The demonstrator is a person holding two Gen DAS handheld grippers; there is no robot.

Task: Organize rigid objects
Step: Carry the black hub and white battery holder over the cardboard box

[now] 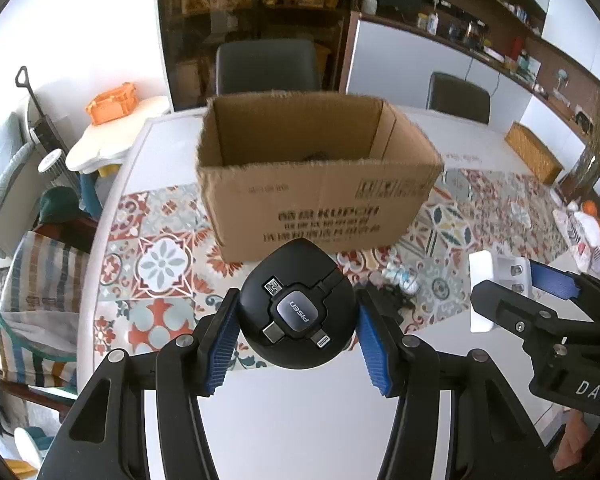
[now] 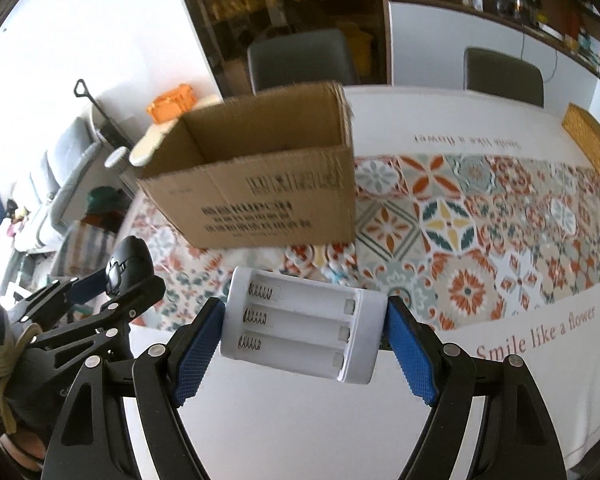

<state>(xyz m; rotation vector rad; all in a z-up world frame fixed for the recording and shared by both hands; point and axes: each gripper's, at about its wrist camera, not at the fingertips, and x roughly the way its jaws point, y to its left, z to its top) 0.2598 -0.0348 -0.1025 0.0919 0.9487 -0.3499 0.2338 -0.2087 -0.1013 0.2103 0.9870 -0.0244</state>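
Left gripper (image 1: 298,334) grasped a retractable cable reel (image 1: 298,308), right gripper (image 2: 302,340) a battery holder (image 2: 300,332); both were before the cardboard box (image 1: 316,184), not yet inside

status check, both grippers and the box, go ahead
Left gripper shut on black cable reel. Right gripper shut on white battery holder. Open cardboard box ahead, path clear.

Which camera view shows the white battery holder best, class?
The right wrist view: the white battery holder fills the centre between the right tool's pads, its three springs and slots visible. The left wrist view shows only one end at the frame's right, partly hidden.
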